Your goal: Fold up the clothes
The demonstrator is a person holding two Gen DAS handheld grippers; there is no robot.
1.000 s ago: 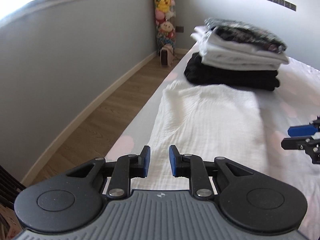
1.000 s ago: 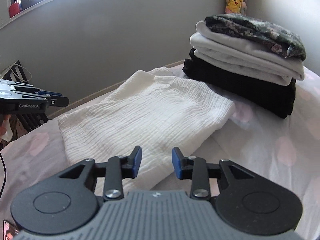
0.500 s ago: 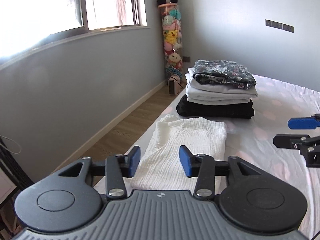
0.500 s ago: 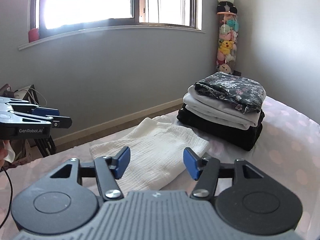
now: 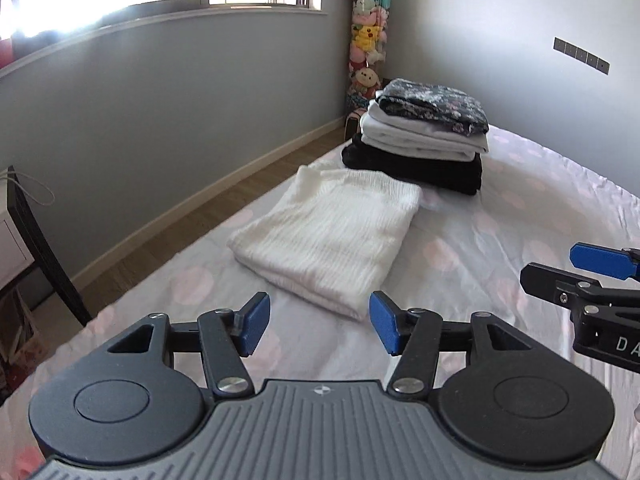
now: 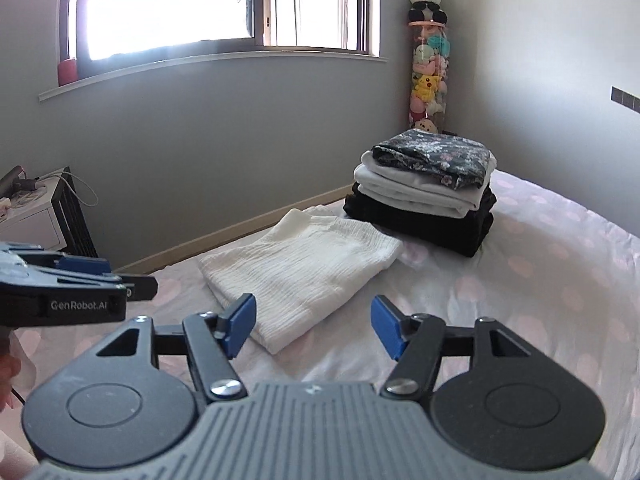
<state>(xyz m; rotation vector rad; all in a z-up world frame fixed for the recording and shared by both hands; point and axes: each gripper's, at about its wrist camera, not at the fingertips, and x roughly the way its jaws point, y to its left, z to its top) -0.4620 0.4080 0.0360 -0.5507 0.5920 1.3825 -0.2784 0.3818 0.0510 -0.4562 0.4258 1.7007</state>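
My left gripper (image 5: 319,328) hangs over the near part of the bed (image 5: 520,216), its jaws wide apart and gripping nothing; they have just been opening, and only the dotted sheet and the near corner of the white cloth (image 5: 332,236) show through the gap. My right gripper (image 6: 313,326) is the same: jaws spread, just opened further, empty, with the cloth's near corner (image 6: 304,276) lying on the bed below and beyond them. That cloth is folded into a flat rectangle near the bed's window-side edge, clear of both my grippers (neither blue pad (image 5: 253,330) touches it). Just past its far end stands the stack (image 5: 420,136) of folded clothes: a black piece at the bottom, white ones in the middle, a dark flowered one on top; cloth and stack sit close together, though I cannot tell whether they touch. In the left view my right gripper reaches in from the right edge; in the right view the left one reaches in from the left. A tube of soft toys (image 6: 428,76) stands in the room's corner, beyond the stack.
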